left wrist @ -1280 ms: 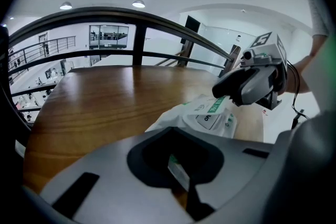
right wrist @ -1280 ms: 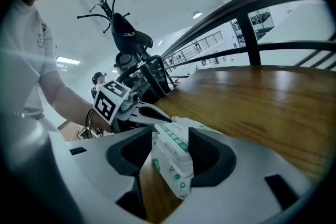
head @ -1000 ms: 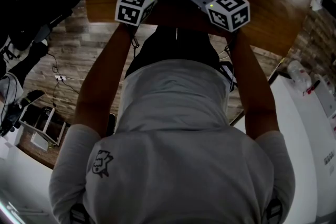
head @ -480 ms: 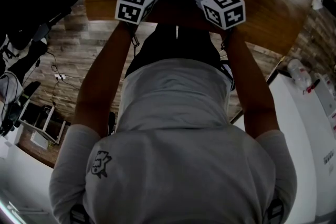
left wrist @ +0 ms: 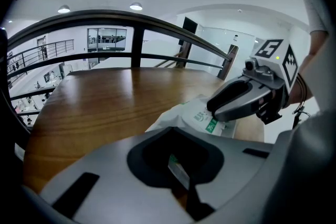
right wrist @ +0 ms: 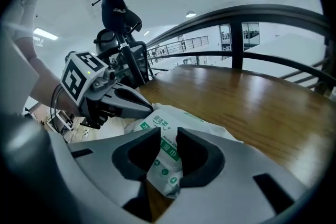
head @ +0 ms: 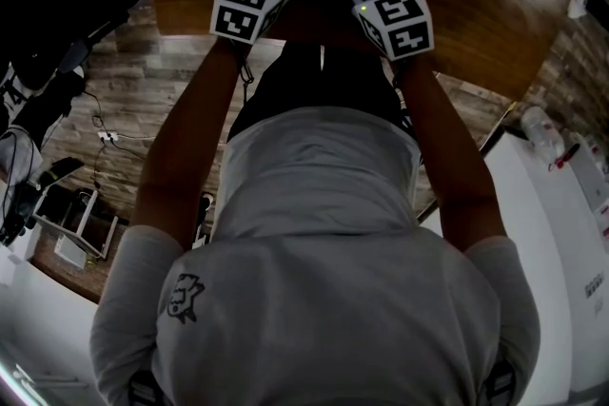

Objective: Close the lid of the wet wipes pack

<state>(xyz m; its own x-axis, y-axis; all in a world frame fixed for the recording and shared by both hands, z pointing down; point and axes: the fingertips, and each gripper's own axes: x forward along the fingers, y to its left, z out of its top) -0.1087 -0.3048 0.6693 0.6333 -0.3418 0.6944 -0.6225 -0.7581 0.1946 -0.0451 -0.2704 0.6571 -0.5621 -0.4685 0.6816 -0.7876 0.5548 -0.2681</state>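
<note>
While the left hand-held gripper (left wrist: 179, 173) pinches one wipes pack (right wrist: 167, 122), the right (right wrist: 167, 155) just closed onto it.

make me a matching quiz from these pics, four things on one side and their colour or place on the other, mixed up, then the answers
Things:
1. wet wipes pack
2. table
3. railing
4. right hand-held gripper

Descriptions:
A. dark and curved, beyond the table's far edge
B. jaws on either side of one end of the pack
C. white with green print
D. glossy brown wood

Pairs: 1-C, 2-D, 3-A, 4-B.

The right hand-held gripper's jaws have just been closing, with the pack between them.
</note>
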